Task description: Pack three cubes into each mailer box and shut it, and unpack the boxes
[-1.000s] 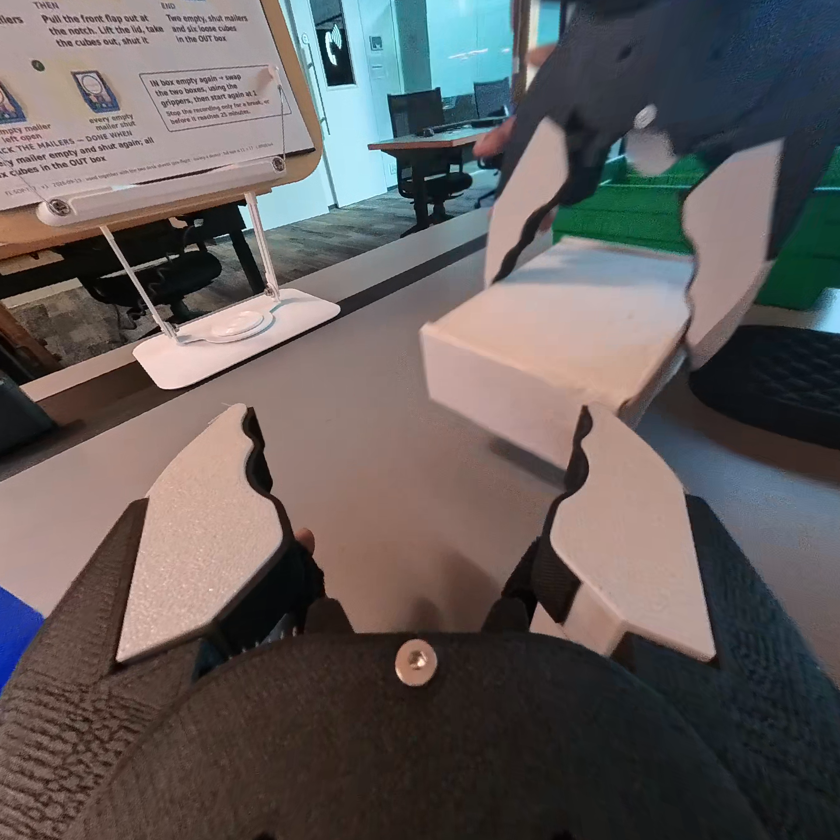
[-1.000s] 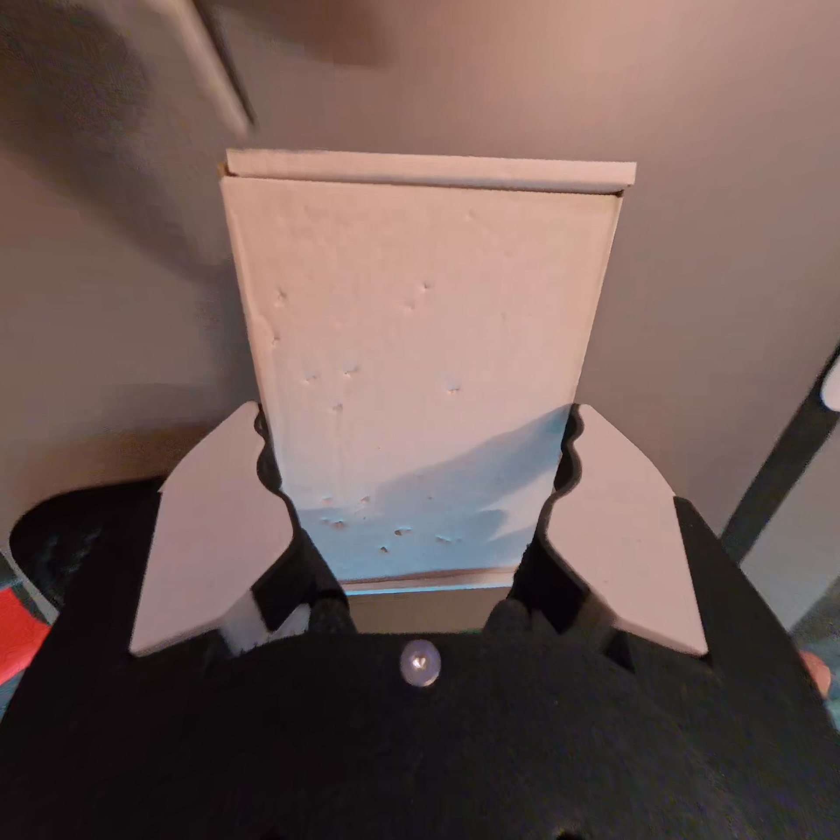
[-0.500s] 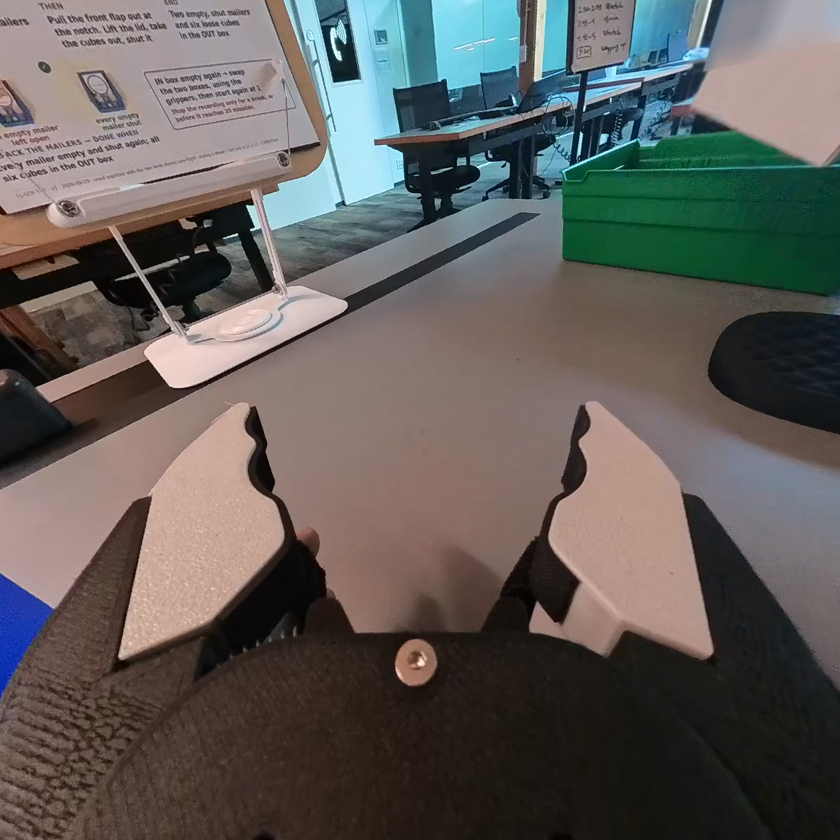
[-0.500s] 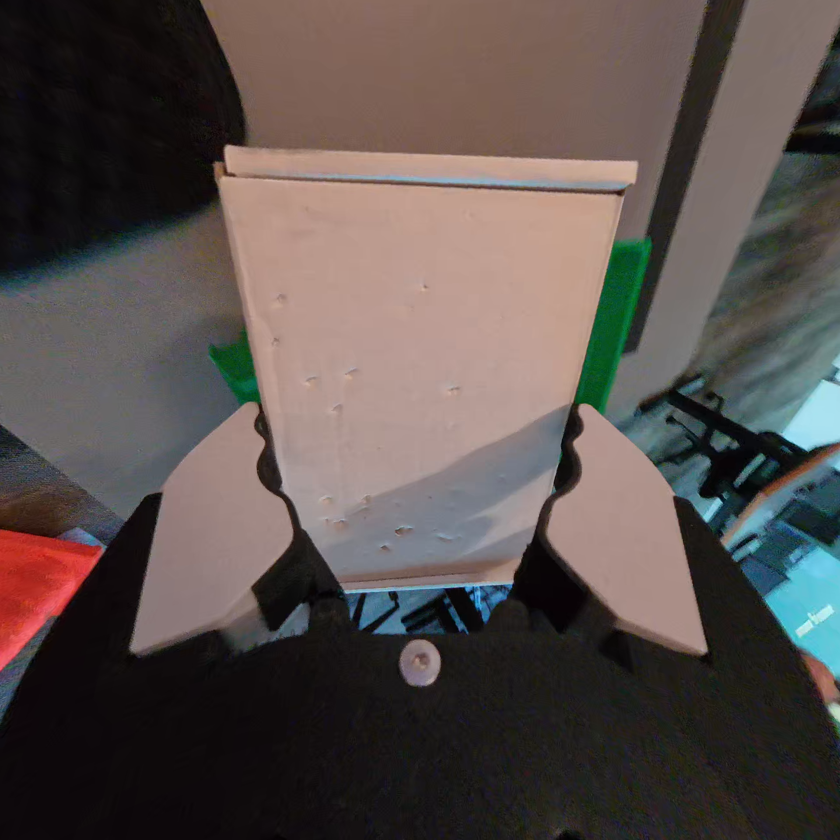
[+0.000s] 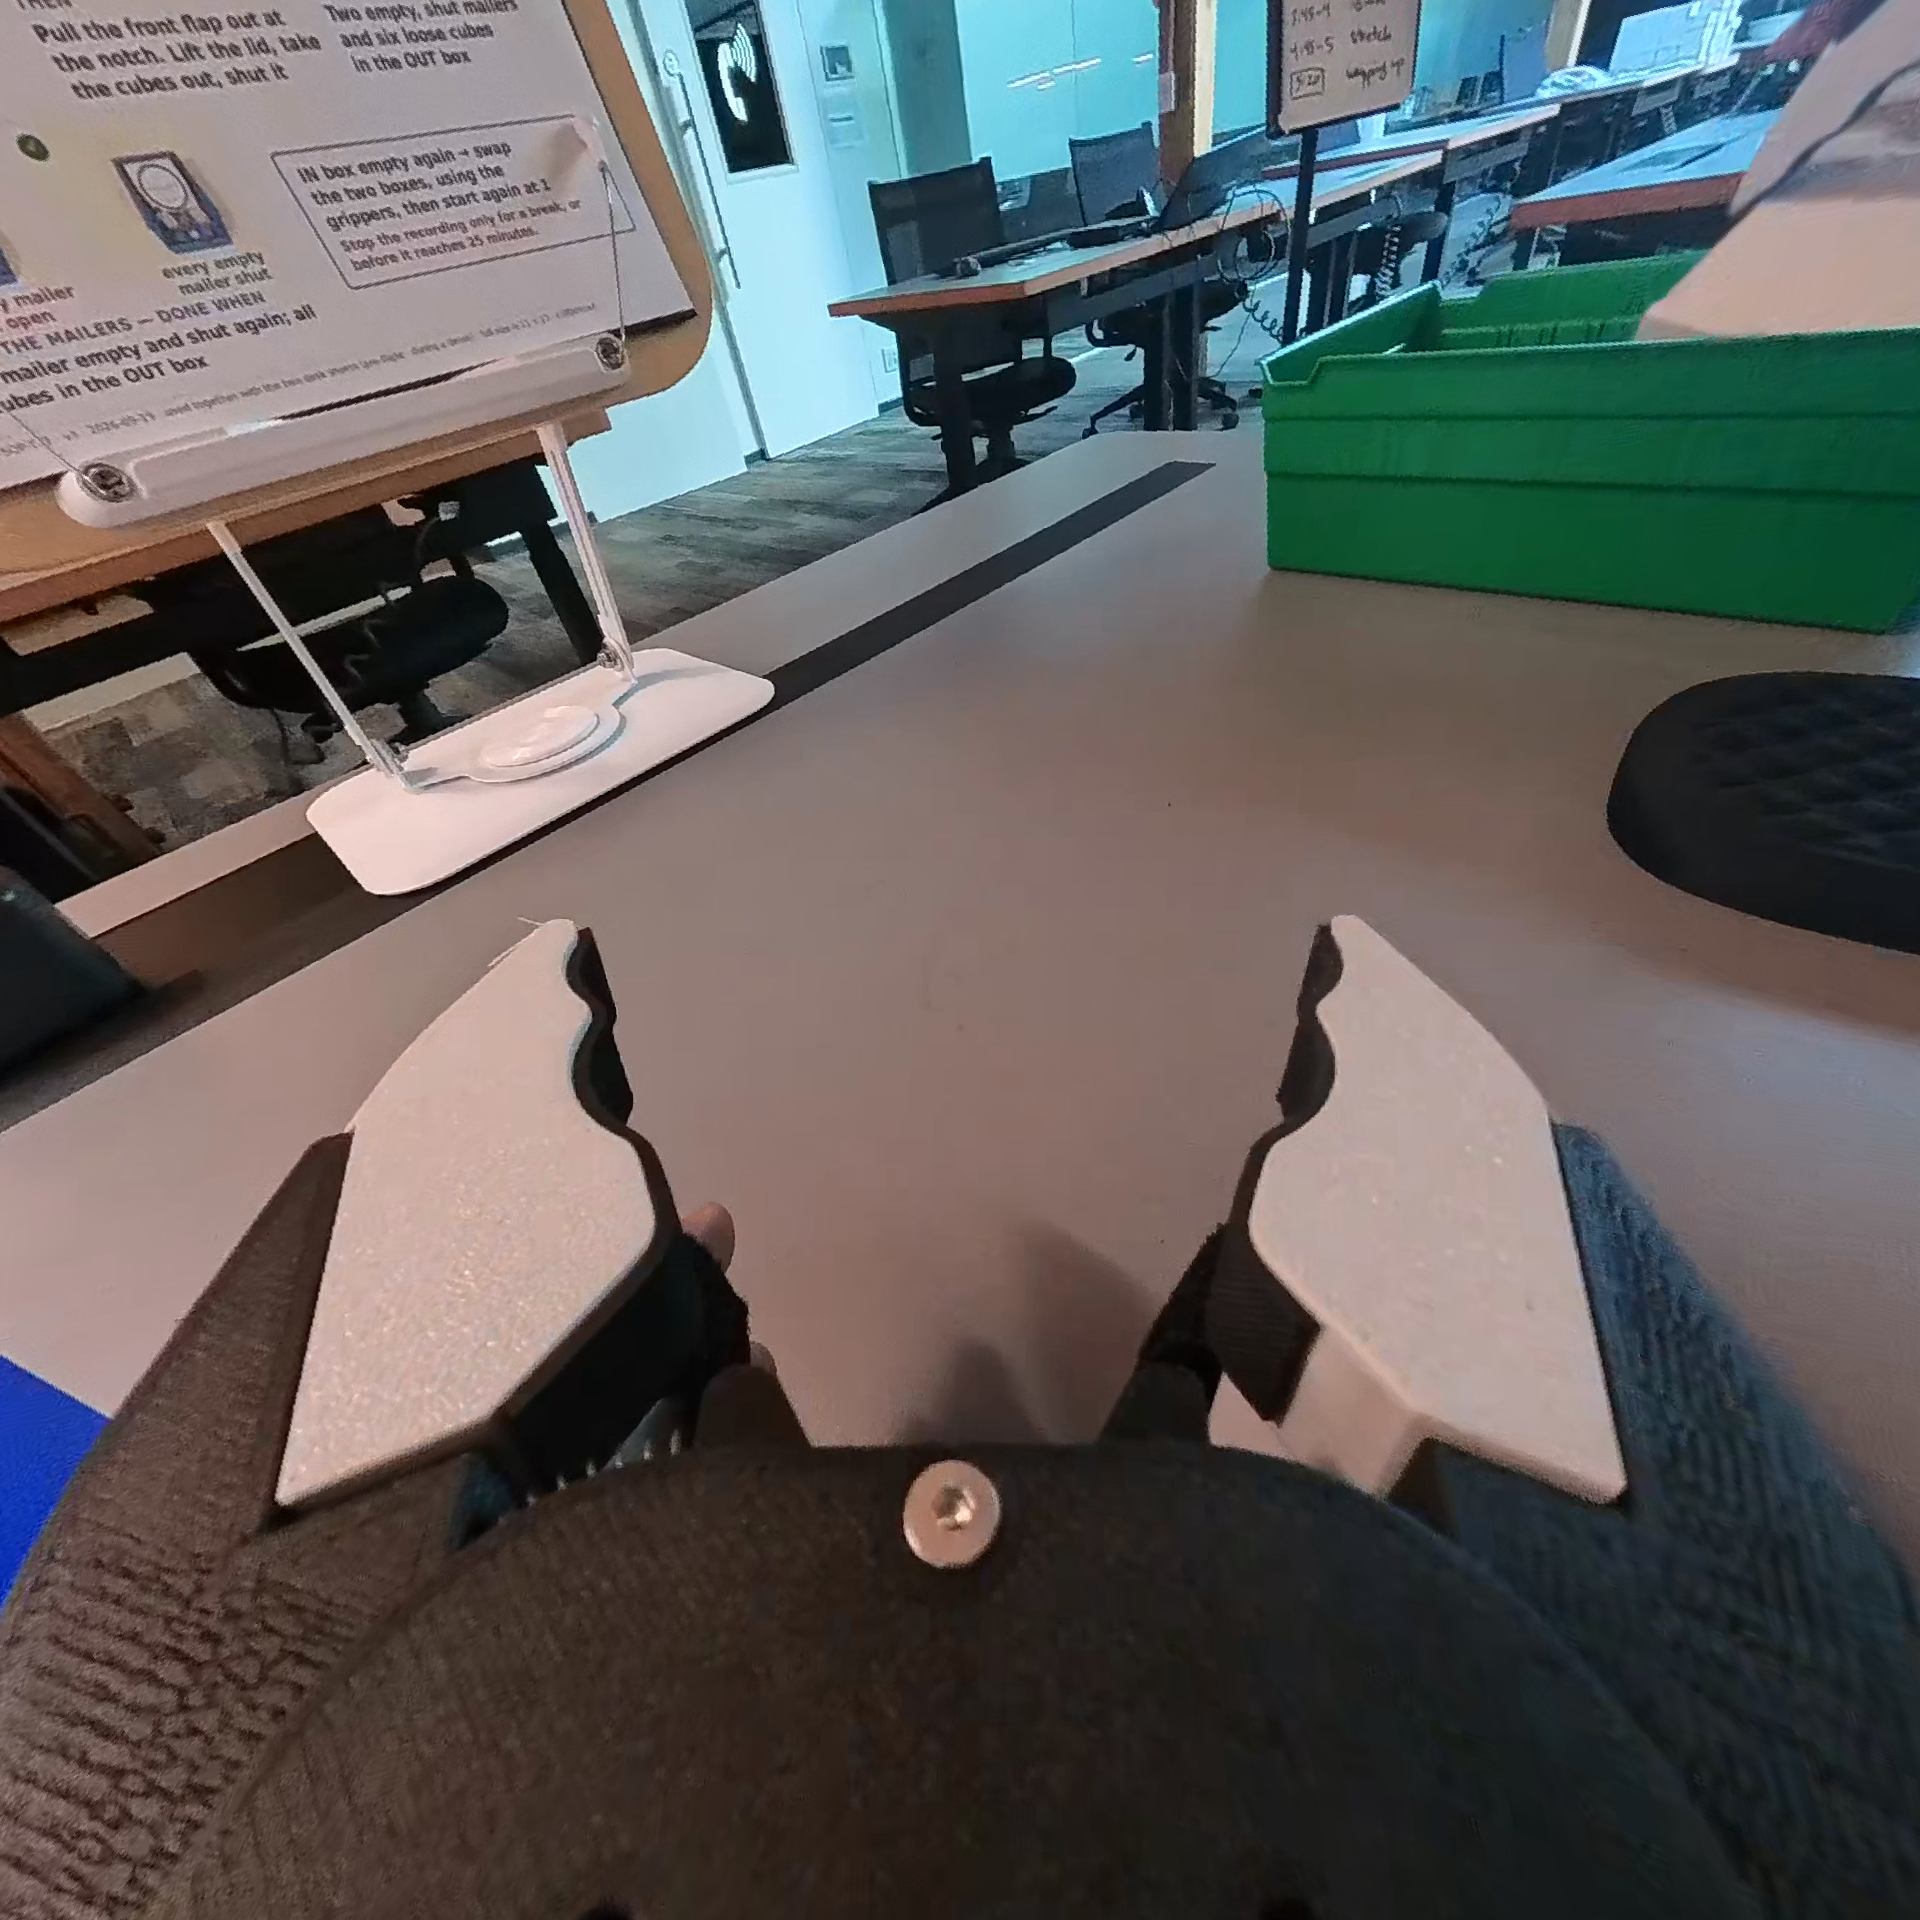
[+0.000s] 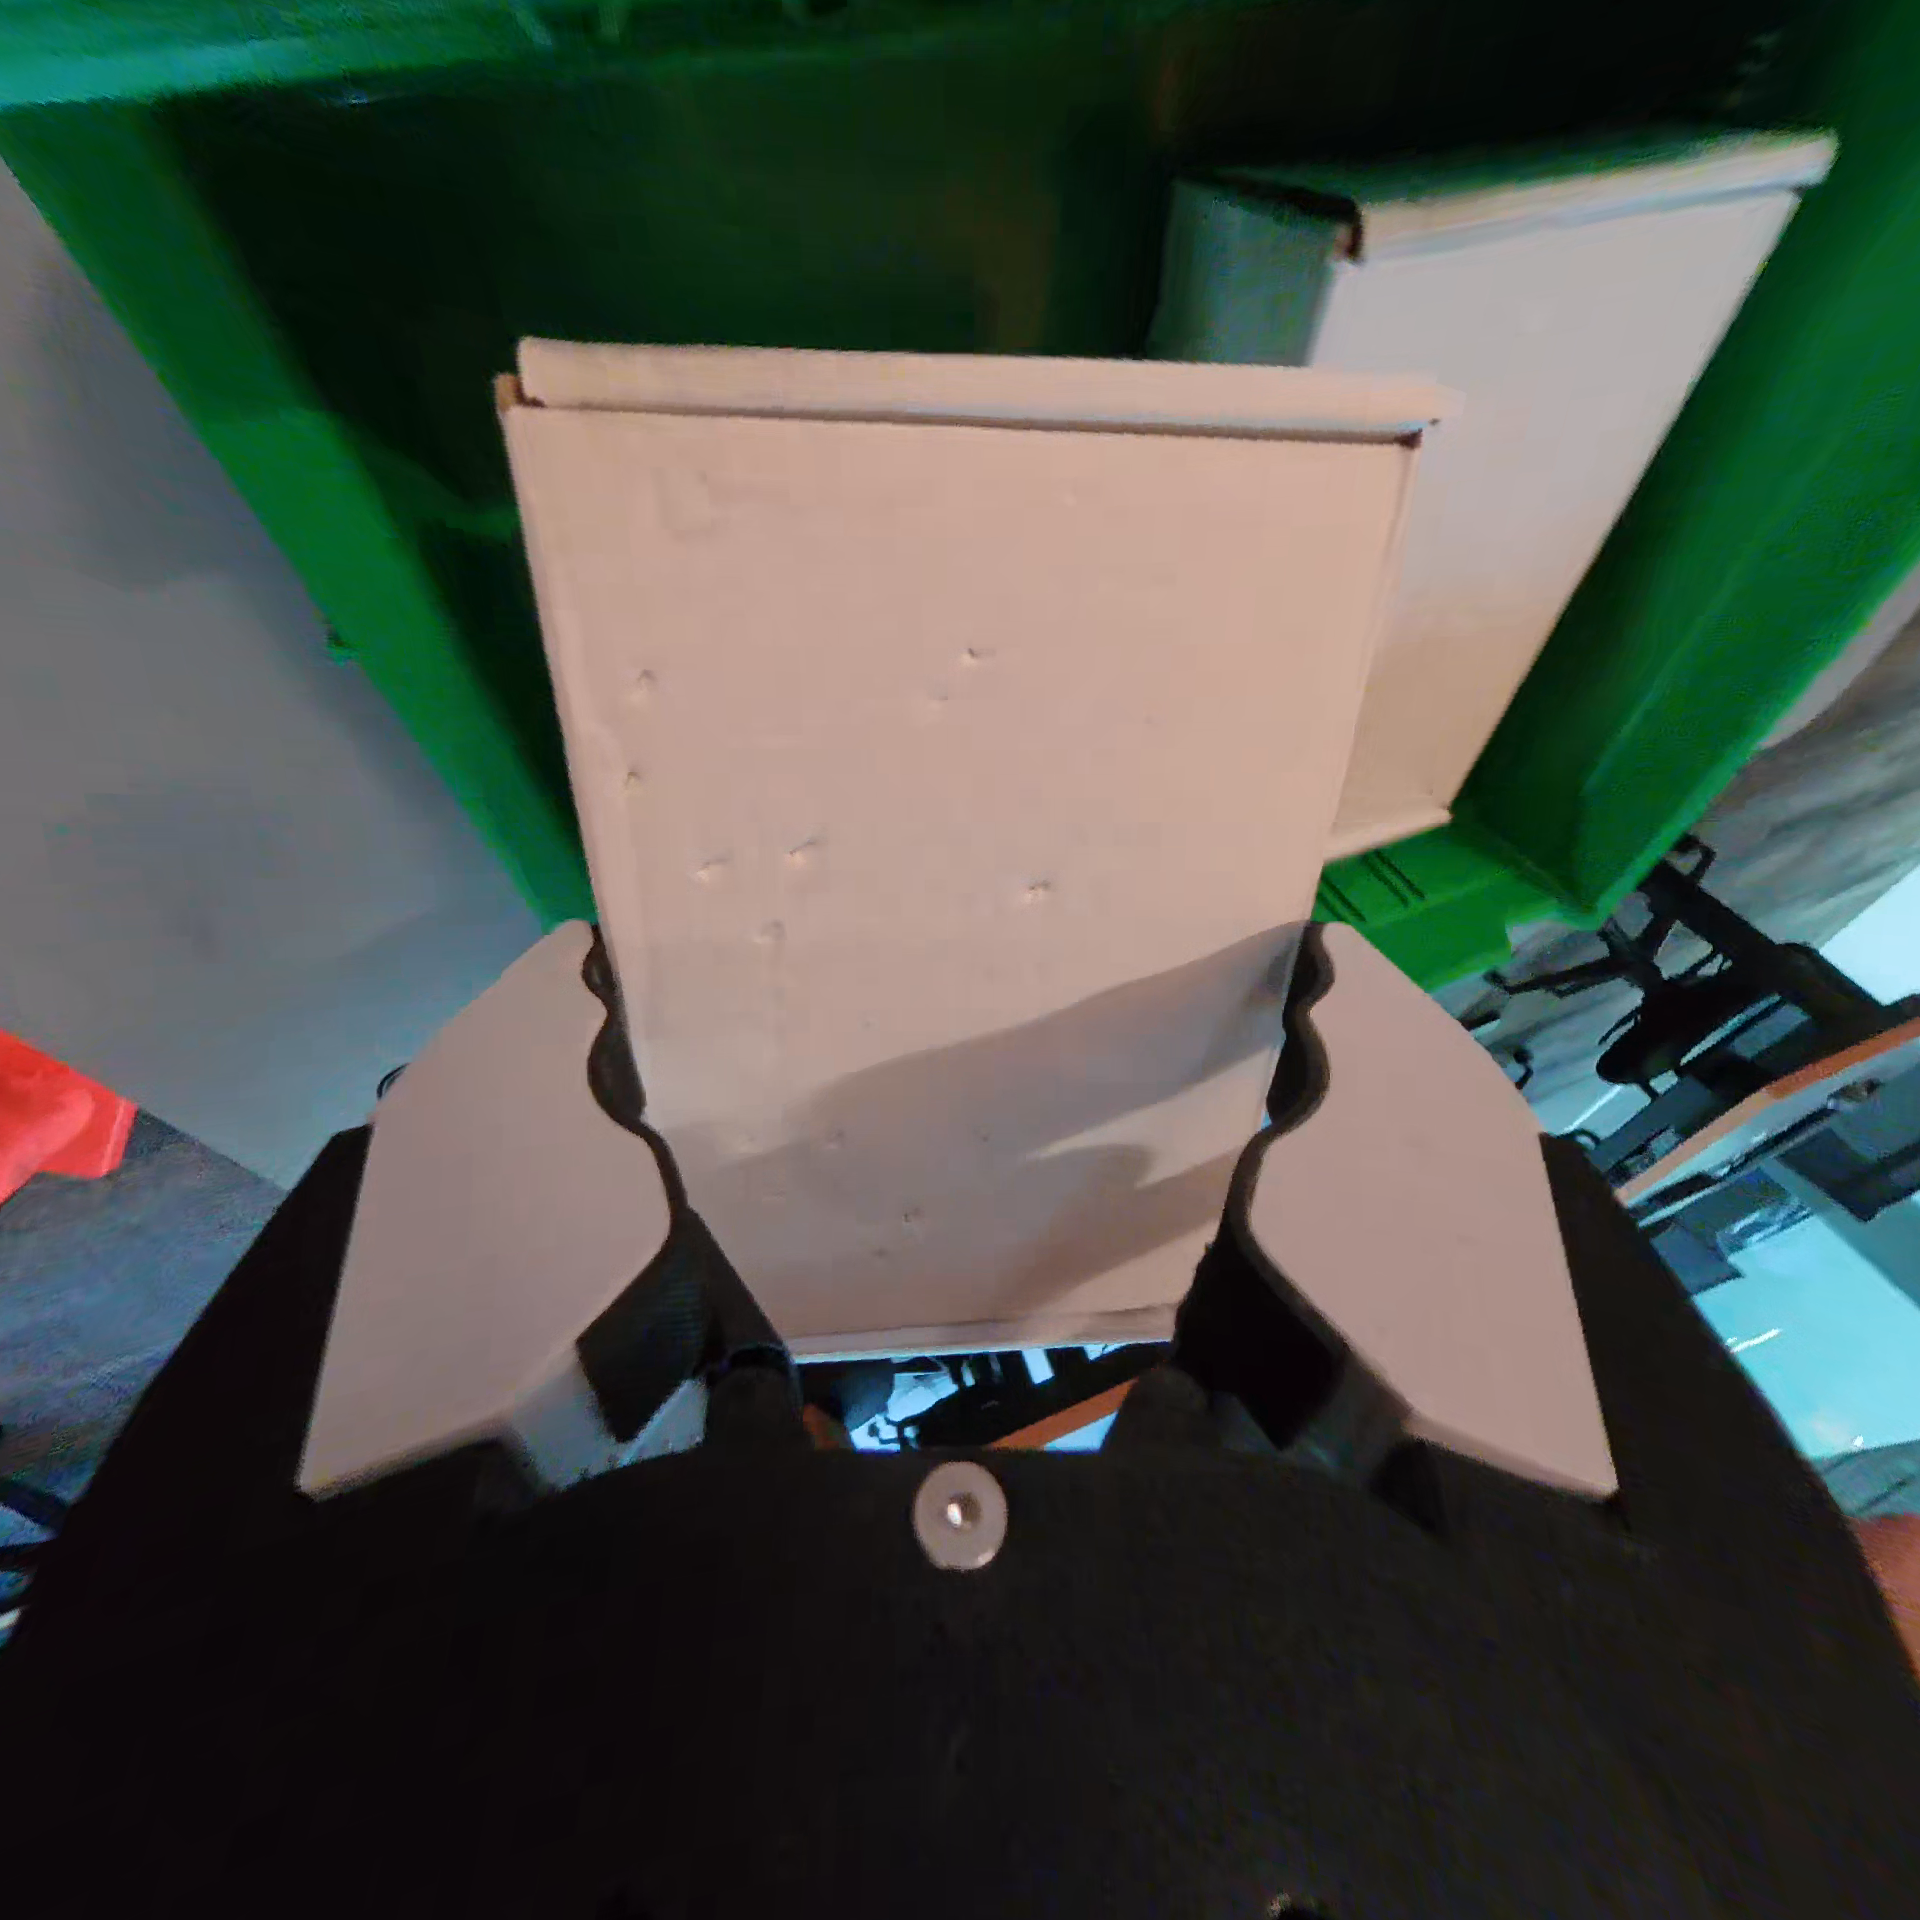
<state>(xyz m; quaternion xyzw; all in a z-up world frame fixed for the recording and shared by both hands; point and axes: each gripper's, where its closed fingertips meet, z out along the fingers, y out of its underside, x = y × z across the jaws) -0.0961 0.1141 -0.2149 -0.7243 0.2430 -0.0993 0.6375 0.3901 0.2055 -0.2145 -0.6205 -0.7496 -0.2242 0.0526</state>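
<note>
My right gripper (image 6: 951, 940) is shut on a white mailer box (image 6: 966, 790) with its lid shut, held by its two sides in the air over a green bin (image 6: 343, 343). A second white mailer box (image 6: 1538, 416) lies inside that bin, behind and right of the held one. In the left wrist view a corner of the held box (image 5: 1808, 197) shows at the top right, above the green bin (image 5: 1579, 488). My left gripper (image 5: 961, 945) is open and empty, low over the grey table (image 5: 987, 831). No cubes are in view.
A white stand with an instruction sheet (image 5: 312, 239) is at the table's back left. A black round pad (image 5: 1777, 810) lies on the right. A blue edge (image 5: 42, 1444) shows at the far left. A red thing (image 6: 52, 1101) shows at the left of the right wrist view. My right fingertips sit around 50 cm from my left ones.
My right gripper has lifted the mailer box off the table and carried it right, over the green bin. My left gripper has stayed open and in place.
</note>
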